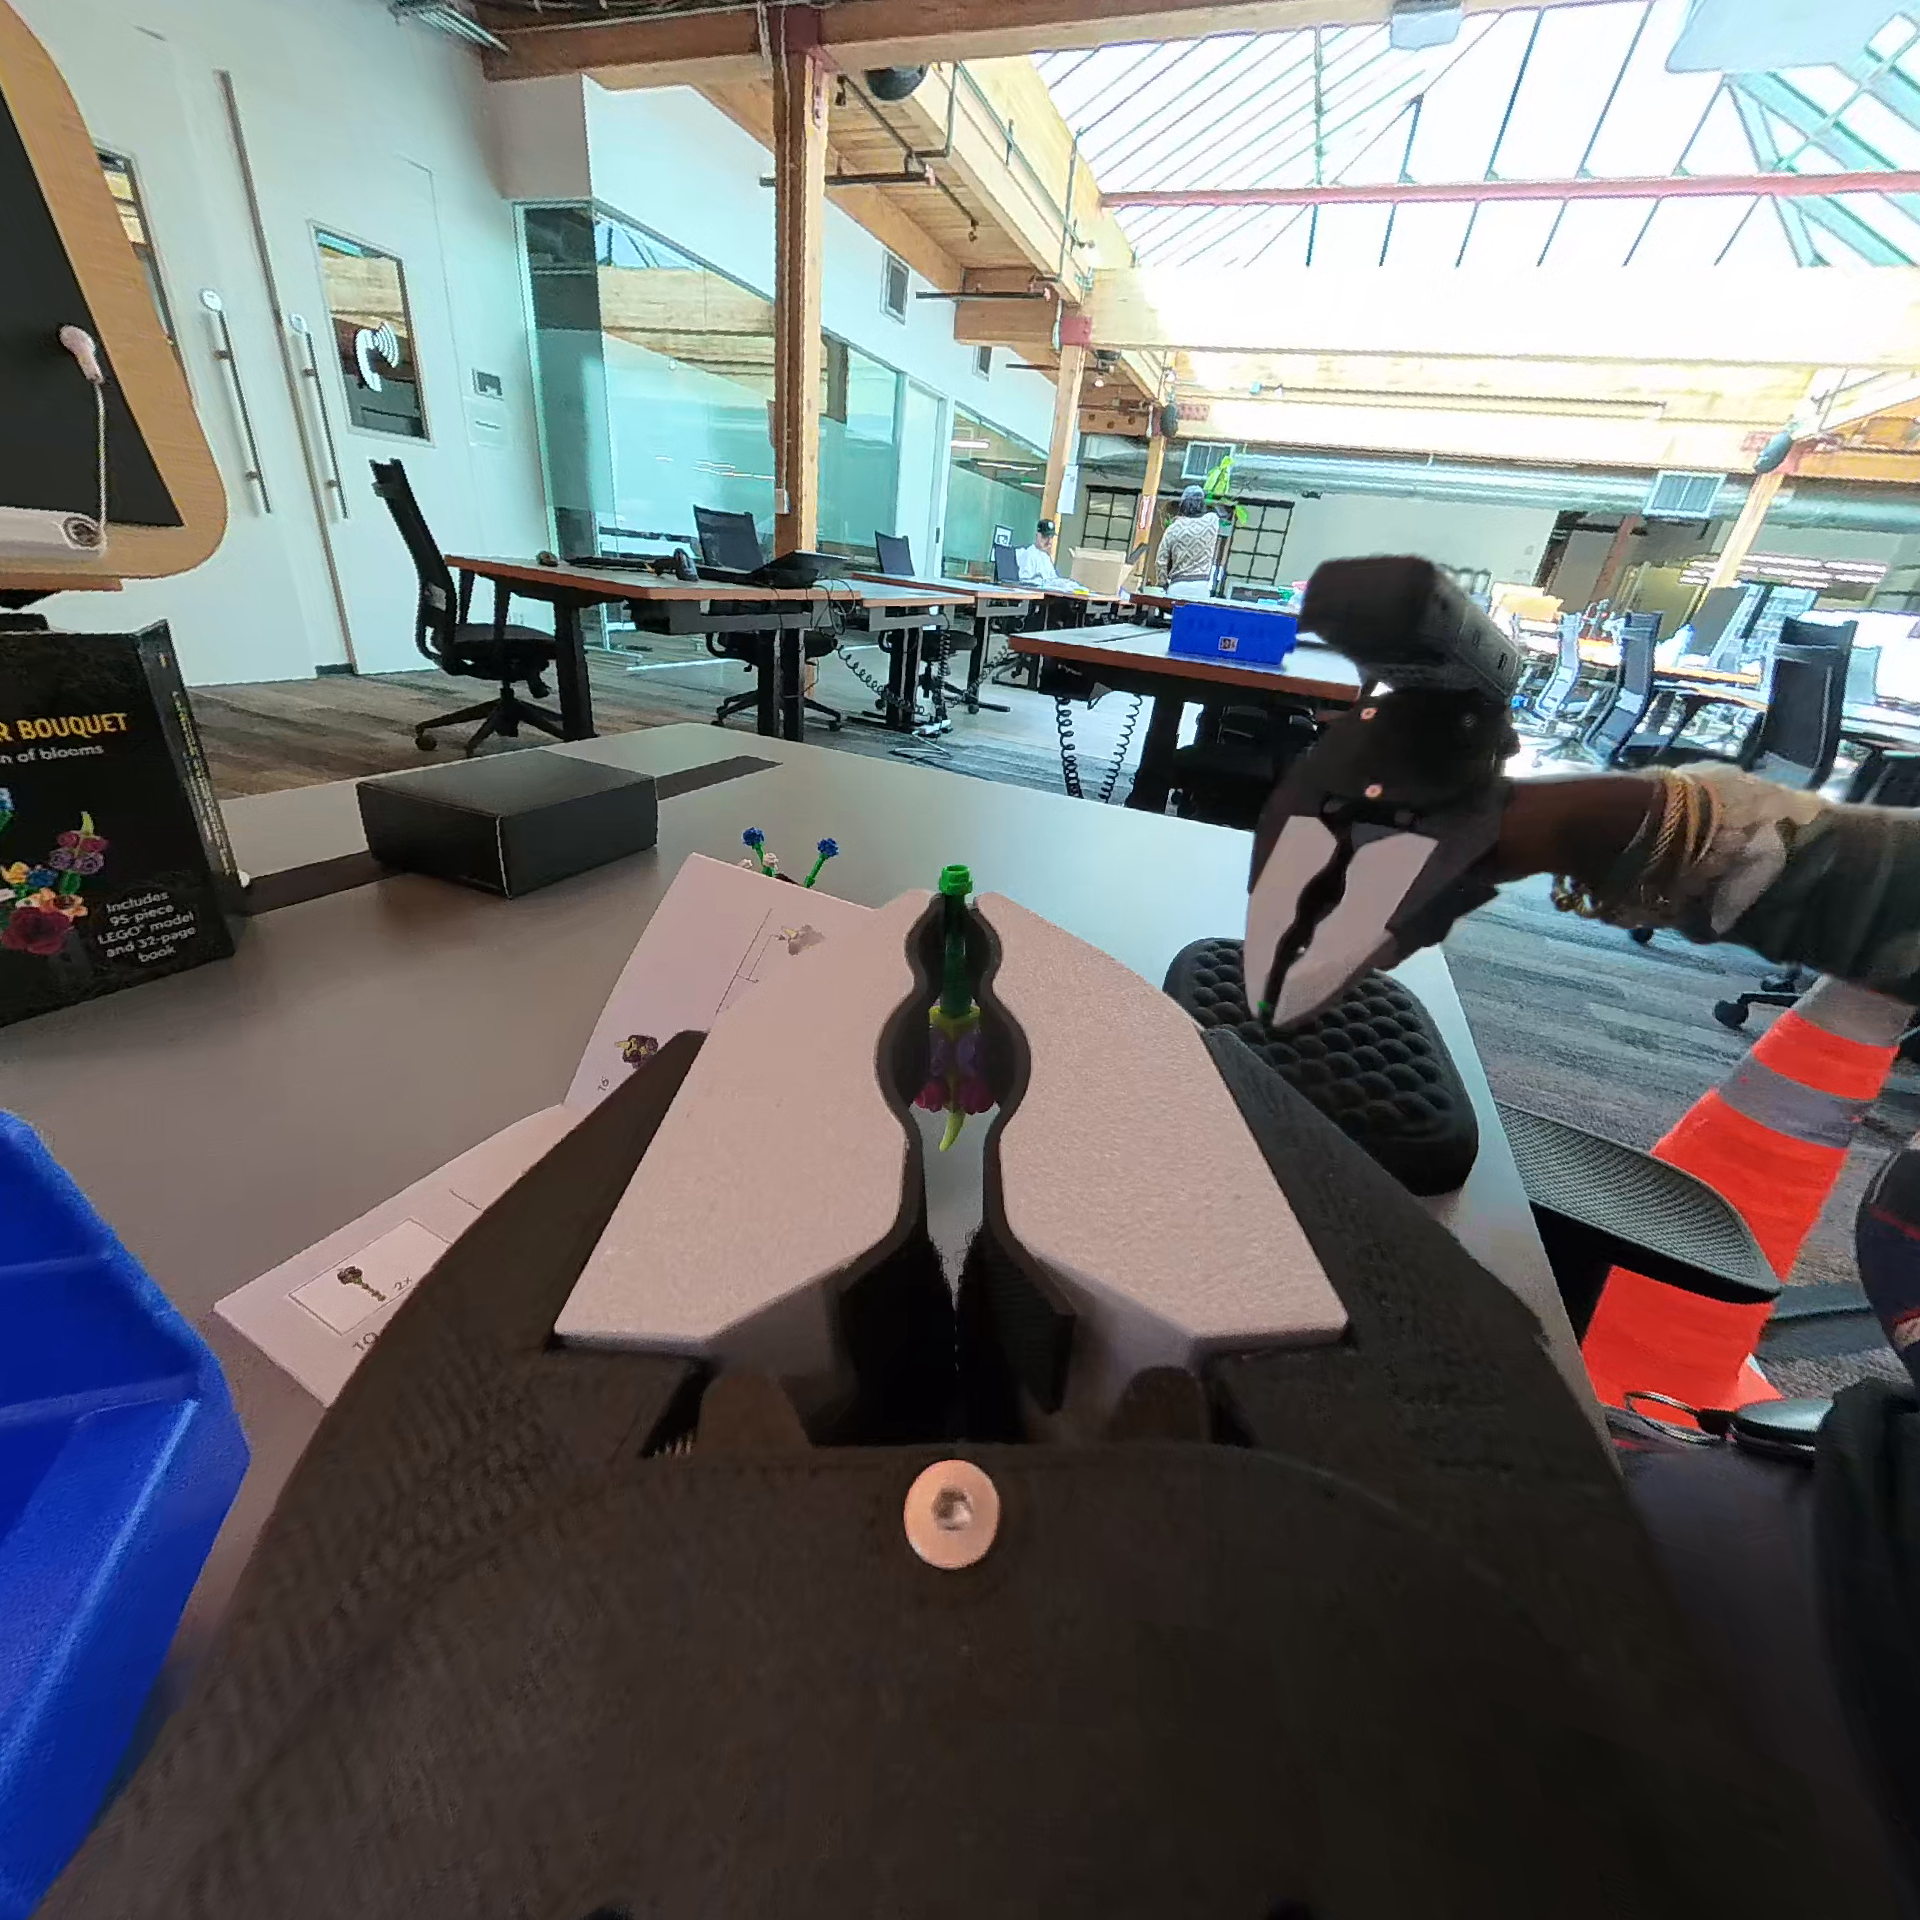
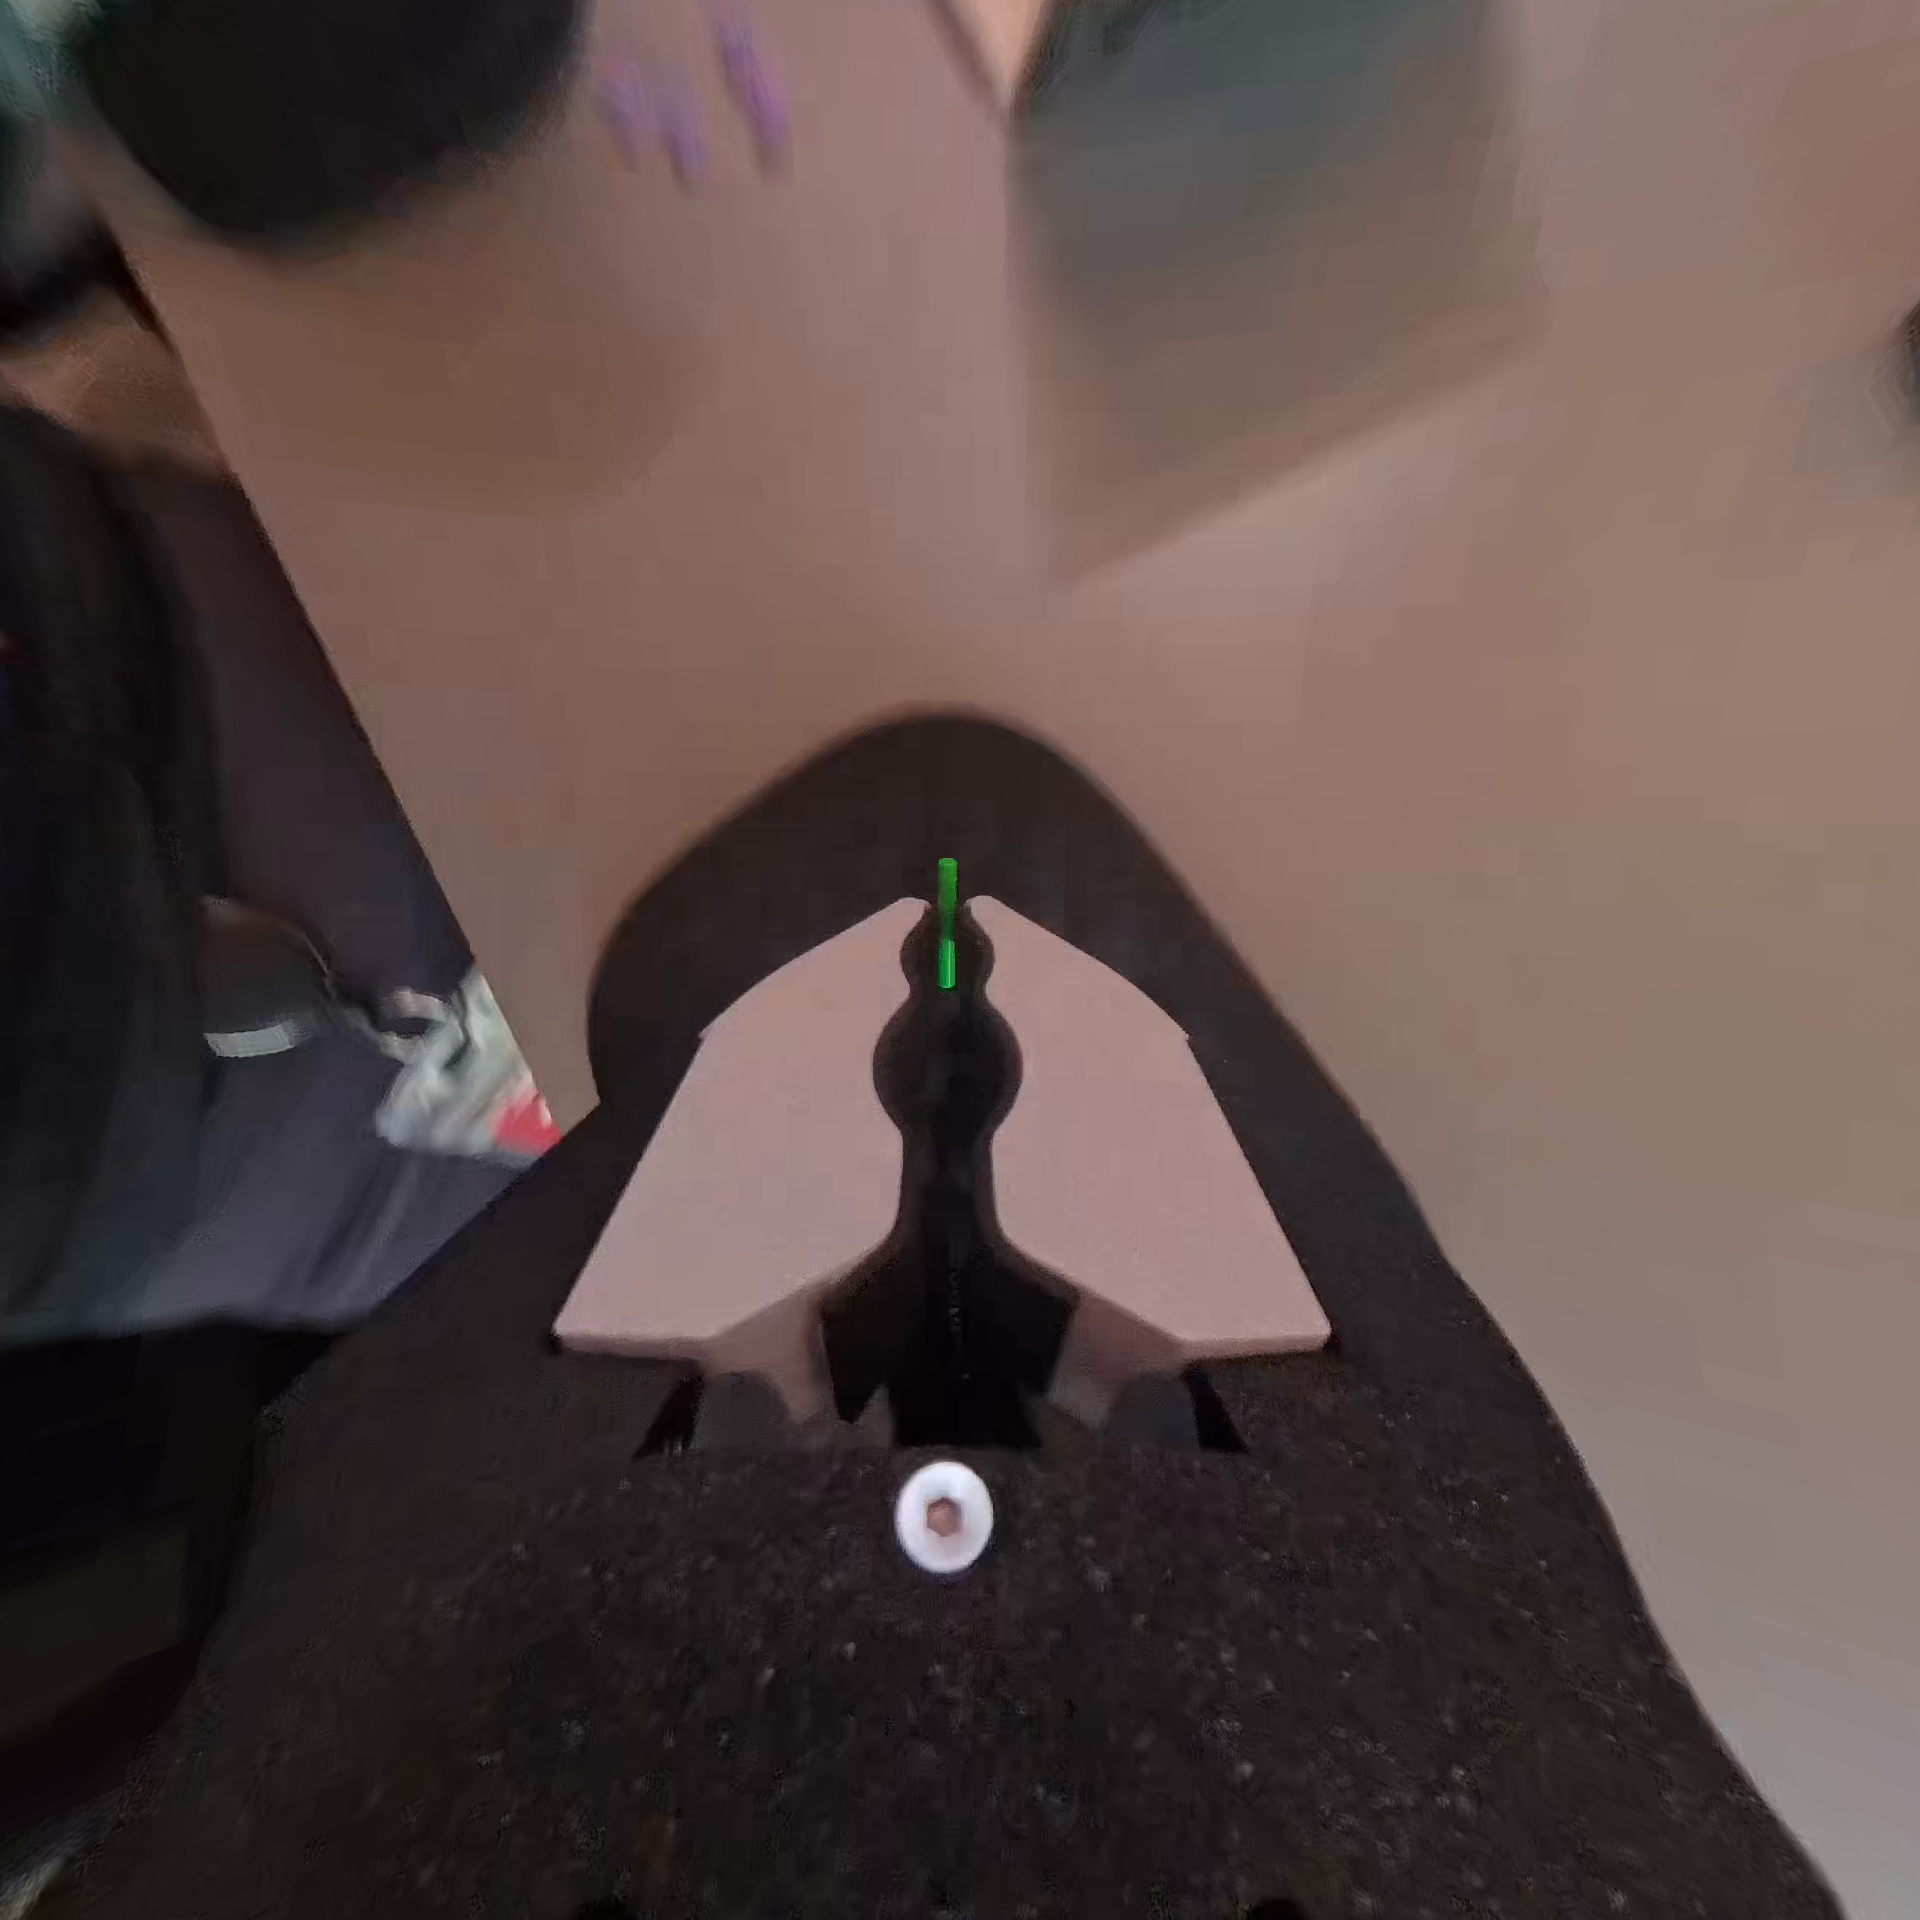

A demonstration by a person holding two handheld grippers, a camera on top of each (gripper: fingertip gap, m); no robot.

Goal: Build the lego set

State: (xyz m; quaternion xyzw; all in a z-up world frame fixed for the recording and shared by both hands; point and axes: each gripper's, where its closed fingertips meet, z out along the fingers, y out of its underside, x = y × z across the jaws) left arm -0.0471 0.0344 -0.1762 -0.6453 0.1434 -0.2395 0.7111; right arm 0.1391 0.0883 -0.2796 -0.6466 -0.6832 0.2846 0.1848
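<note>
Build partly complete. Left tool (image 1: pixel 954 914) is clamped on an assembled purple flower stem (image 1: pixel 954 1023) above the table (image 1: pixel 416 997). Right tool (image 2: pixel 948 904) pinches a green rod (image 2: pixel 947 925), not yet joined. Two blue flowers (image 1: pixel 790 854) stand finished behind.

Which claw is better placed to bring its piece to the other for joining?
Probably the right claw: it pinches only a thin green rod and looks free to move, while the left claw holds the purple-and-green flower stem steady.
</note>
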